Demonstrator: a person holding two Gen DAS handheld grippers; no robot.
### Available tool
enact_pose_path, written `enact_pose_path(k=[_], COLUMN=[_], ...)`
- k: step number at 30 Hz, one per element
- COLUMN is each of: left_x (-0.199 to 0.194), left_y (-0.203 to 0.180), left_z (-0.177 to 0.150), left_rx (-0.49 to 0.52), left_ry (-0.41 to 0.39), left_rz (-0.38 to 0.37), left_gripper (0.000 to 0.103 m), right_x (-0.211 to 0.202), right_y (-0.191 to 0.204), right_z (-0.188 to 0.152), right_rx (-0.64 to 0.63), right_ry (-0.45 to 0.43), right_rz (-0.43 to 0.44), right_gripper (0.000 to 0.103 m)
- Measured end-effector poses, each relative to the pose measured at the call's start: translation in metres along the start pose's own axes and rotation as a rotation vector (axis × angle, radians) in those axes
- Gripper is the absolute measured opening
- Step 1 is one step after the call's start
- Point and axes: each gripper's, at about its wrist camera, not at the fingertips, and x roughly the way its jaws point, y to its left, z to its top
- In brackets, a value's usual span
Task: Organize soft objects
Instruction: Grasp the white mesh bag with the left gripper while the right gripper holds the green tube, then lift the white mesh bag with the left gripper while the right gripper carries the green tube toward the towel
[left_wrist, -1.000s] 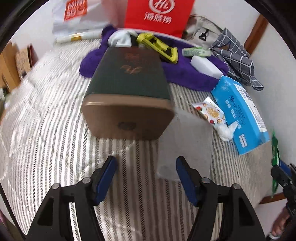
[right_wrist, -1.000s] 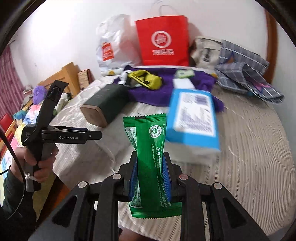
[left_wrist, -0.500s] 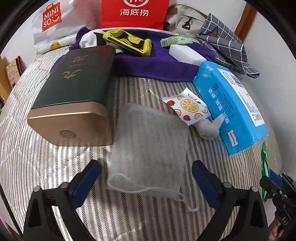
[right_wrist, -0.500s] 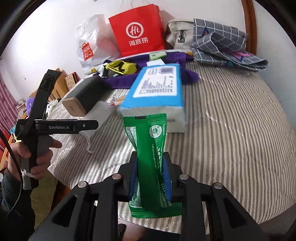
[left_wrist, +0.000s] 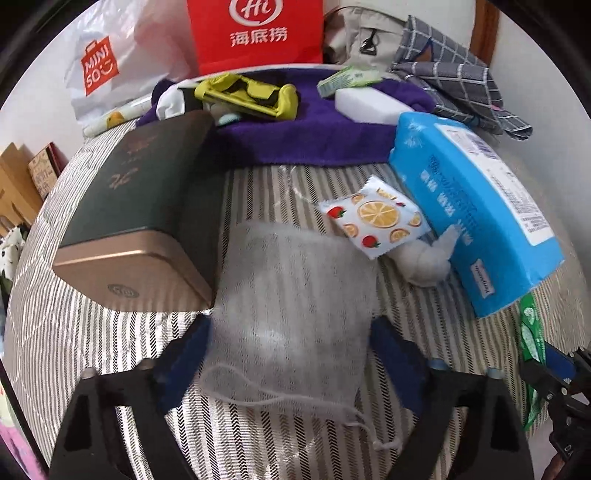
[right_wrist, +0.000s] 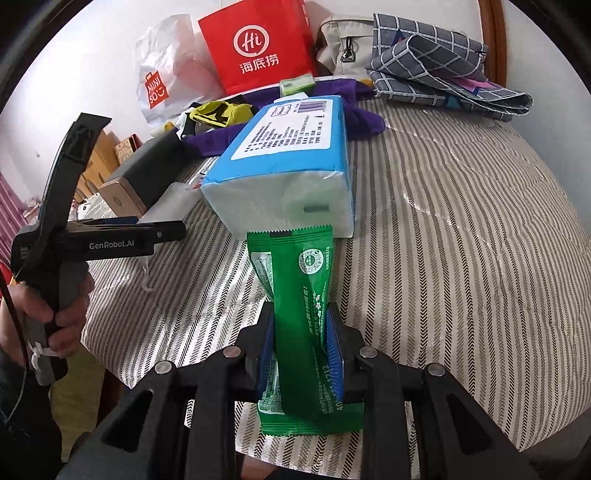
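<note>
A grey mesh drawstring pouch (left_wrist: 291, 314) lies flat on the striped bed. My left gripper (left_wrist: 291, 354) is open, its blue-padded fingers on either side of the pouch's near end, blurred. My right gripper (right_wrist: 300, 350) is shut on a green wipes packet (right_wrist: 303, 314), held upright above the bed's near edge; the packet also shows at the right of the left wrist view (left_wrist: 530, 343). A blue tissue pack (left_wrist: 476, 218) lies right of the pouch, directly ahead of the right gripper (right_wrist: 291, 162). A fruit-print sachet (left_wrist: 376, 218) and a white cloth ball (left_wrist: 421, 262) lie between pouch and tissue pack.
A dark green box with a gold end (left_wrist: 144, 221) lies left of the pouch. A purple towel (left_wrist: 314, 136) at the back holds a yellow item (left_wrist: 247, 98) and a white block (left_wrist: 369, 107). A red bag (left_wrist: 255, 33), a white bag (left_wrist: 107, 70) and checked cloth (left_wrist: 450, 77) line the wall.
My left gripper moved forward and lower, so its open fingers now flank the pouch's near end. My right gripper, still holding the green packet, moved closer to the tissue pack.
</note>
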Motion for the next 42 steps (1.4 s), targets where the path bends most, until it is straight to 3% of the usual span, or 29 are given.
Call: enact_pose_path(k=[5, 8, 16, 24, 34, 42], left_x=[-0.005, -0.007, -0.021, -0.051, -0.087, -0.101], left_y=[-0.003, 0.0, 0.002, 0.013, 0.037, 0.057], left_z=[0.003, 0.004, -0.007, -0.005, 0.013, 0.035], left_rx=[0.024, 0.004, -0.012, -0.028, -0.059, -0.08], left_ry=[0.002, 0.023, 0.007, -0.055, -0.136, -0.17], left_rz=[-0.019, -0.108, -0.165, -0.185, -0.196, -0.19], left_gripper=[0.033, 0.013, 0.01, 0.01, 0.01, 0.01], right_x=[0.001, 0.002, -0.004, -0.034, -0.068, -0.069], right_y=[-0.001, -0.001, 0.005, 0.021, 0.044, 0.056], right_z=[0.002, 0.003, 0.004, 0.011, 0.045, 0.084], right_rx=[0.011, 0.016, 0.023, 0.002, -0.036, -0.048], right_ry=[-0.001, 0.002, 0.016, -0.033, -0.11, -0.138], right_rz=[0.002, -0.003, -0.001, 0.005, 0.007, 0.014], right_gripper=[0.027, 0.027, 0.027, 0.027, 0.027, 0.027])
